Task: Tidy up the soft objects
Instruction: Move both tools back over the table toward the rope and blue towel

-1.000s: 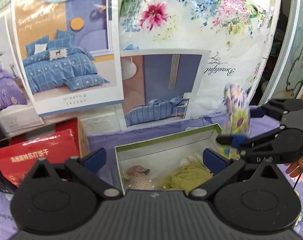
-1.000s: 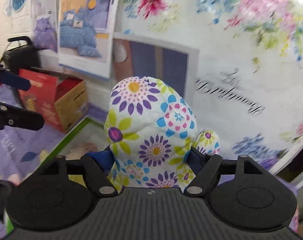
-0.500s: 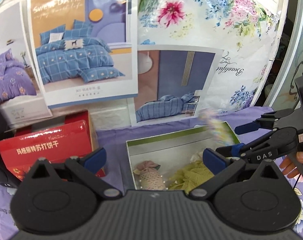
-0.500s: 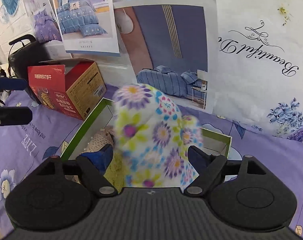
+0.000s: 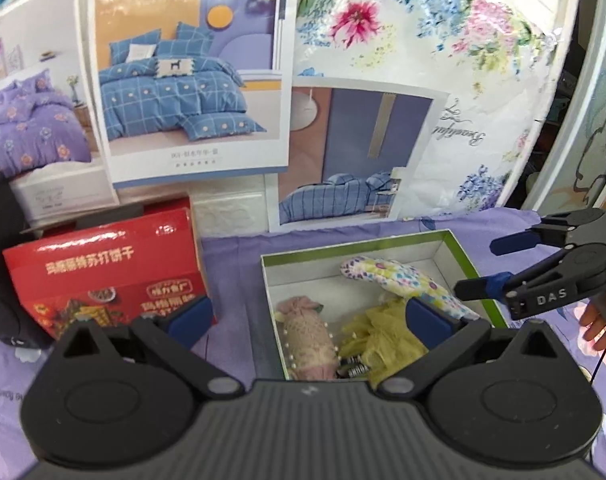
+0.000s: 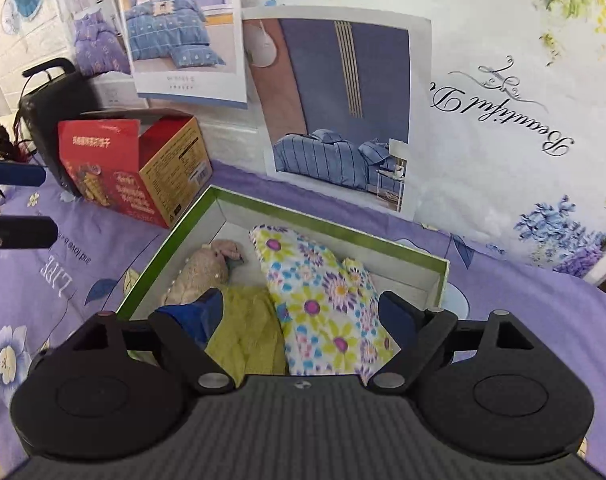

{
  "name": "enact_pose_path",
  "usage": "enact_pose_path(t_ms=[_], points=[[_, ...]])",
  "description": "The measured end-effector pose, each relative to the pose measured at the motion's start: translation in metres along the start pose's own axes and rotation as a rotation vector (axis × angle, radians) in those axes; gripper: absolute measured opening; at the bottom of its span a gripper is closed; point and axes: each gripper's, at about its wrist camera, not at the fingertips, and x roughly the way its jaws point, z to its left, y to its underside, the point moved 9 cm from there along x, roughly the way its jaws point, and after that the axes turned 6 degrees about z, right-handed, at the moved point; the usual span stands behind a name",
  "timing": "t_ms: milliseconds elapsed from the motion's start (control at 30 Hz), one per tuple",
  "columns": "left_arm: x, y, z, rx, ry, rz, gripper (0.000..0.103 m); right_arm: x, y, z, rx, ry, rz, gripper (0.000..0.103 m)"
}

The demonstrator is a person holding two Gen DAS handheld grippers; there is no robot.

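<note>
Right wrist view had the right gripper [image 6: 301, 312] low in the frame with its jaws spread wide and grasping nothing, one blue pad at either side of the flowered mitt [image 6: 323, 300]. That mitt lay released inside the green-rimmed box [image 6: 335, 222], in its right half, touching neither pad as far as could be seen. Just left of it, also in the box, sat the yellow-green cloth [image 6: 249, 334] at lower centre and the pink pouch [image 6: 201, 268] toward the box's left wall. The box rested on a purple flowered sheet [image 6: 63, 264]; up and left of it stood a red carton [image 6: 115, 168], and bedding posters [image 6: 335, 108] covered the wall across the upper frame. Left wrist view showed the left gripper [image 5: 309, 320] along the bottom edge, jaws likewise apart and empty, its left pad in front of the carton [image 5: 103, 268] and its right pad over the box's contents. Between them the box [image 5: 459, 252] held the pouch [image 5: 307, 336] at lower left, the cloth [image 5: 379, 336] beside it, and the mitt [image 5: 399, 280] stretched from the back wall toward the right rim. At the right edge of that frame the right gripper [image 5: 479, 264] hovered just beside the box, its jaws parted.
</note>
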Motion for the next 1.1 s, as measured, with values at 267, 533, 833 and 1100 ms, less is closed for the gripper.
enact_pose_path(t_ms=[267,533,833,1100], points=[[-0.066,0.043,-0.016,0.048,-0.045,-0.040,0.102,-0.080,0.036,0.036,-0.094,0.078,-0.064,0.072],[-0.097,0.149,-0.036,0.080,-0.063,0.018,0.102,-0.097,0.141,0.098,-0.236,0.093,-0.039,0.073],[-0.076,0.278,-0.047,0.037,-0.139,0.069,0.102,-0.044,0.260,0.144,0.039,0.009,-0.142,0.073],[-0.098,0.322,0.001,-0.171,-0.189,0.085,0.102,-0.001,0.225,0.196,0.071,-0.073,-0.165,0.073]])
